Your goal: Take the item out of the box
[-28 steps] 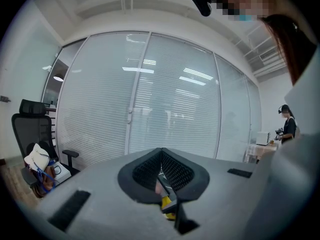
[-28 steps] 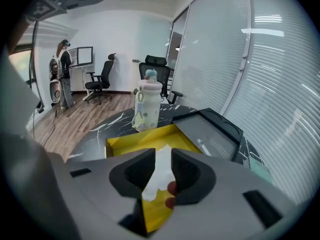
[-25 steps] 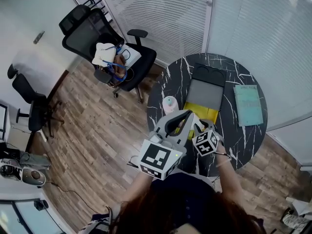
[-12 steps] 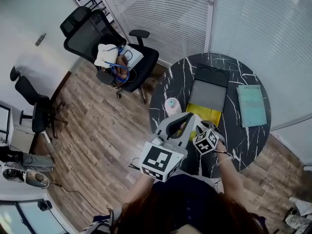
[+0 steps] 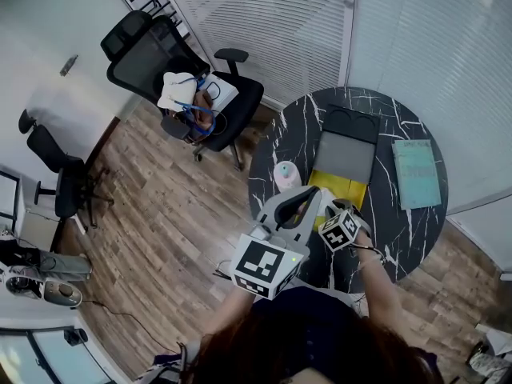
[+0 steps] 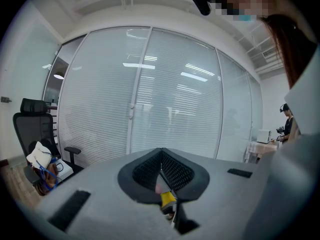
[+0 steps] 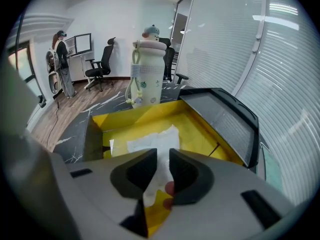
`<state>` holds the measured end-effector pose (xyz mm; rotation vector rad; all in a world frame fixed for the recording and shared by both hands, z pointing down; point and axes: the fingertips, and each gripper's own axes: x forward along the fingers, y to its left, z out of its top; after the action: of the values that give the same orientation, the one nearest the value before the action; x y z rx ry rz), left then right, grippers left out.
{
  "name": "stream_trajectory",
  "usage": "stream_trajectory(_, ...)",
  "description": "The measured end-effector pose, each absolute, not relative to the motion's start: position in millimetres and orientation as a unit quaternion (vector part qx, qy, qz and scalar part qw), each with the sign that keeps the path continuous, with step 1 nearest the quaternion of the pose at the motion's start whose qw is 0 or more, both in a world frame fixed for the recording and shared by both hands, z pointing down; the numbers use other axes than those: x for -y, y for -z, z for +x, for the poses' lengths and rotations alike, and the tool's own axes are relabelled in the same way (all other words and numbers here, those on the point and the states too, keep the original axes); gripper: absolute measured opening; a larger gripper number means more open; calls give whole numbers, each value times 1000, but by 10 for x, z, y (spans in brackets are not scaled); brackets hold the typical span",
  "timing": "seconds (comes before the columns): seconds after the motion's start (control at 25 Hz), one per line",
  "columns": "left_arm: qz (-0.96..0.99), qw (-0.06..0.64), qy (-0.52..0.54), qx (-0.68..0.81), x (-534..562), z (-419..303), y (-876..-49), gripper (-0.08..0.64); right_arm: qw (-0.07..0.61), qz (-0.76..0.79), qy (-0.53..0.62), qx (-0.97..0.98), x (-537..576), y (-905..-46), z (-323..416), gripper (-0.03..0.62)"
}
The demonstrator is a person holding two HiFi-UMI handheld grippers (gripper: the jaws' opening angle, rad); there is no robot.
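An open box (image 5: 353,187) with a yellow inside and a grey lid (image 5: 346,154) folded back lies on the round black marble table (image 5: 400,230). A crumpled white item (image 7: 152,141) lies on the box floor. My right gripper (image 7: 163,156) hovers low over the near end of the box (image 7: 125,119). Its jaws stand a narrow gap apart, and the white item shows through that gap. In the head view the right gripper (image 5: 330,209) sits at the box's near edge. My left gripper (image 5: 310,195) is beside it. In its own view the left gripper (image 6: 161,156) is shut and points up at the blinds.
A pale bottle (image 5: 286,174) with a figure cap (image 7: 148,71) stands left of the box. A teal book (image 5: 420,174) lies at the table's right. A black office chair (image 5: 180,78) with things on its seat stands on the wood floor. A person (image 7: 60,64) stands far off.
Almost nothing: the head view has drifted slightly, and both grippers keep their places at the near end of the box.
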<state>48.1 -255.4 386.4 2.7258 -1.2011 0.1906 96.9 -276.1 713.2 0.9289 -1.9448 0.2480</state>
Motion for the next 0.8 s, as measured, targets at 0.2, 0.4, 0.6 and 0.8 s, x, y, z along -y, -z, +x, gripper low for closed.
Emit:
stream_trajectory(0.2, 910, 77, -64, 401, 2532, 460, -3873, 26, 475, 375, -101, 790, 2771, -7153, 967, 68)
stream_trajectory(0.4, 909, 81, -63, 405, 2511, 425, -3863, 26, 472, 385, -108, 786, 2741, -7167, 927, 33)
stream_trajectory(0.6, 908, 79, -61, 406, 2482, 395, -3854, 26, 464, 397, -110, 784, 2746, -7122, 924, 26)
stream_trajectory(0.8, 911, 77, -59, 401, 2432, 390, -3840, 26, 454, 417, -112, 779, 2742, -7029, 950, 25)
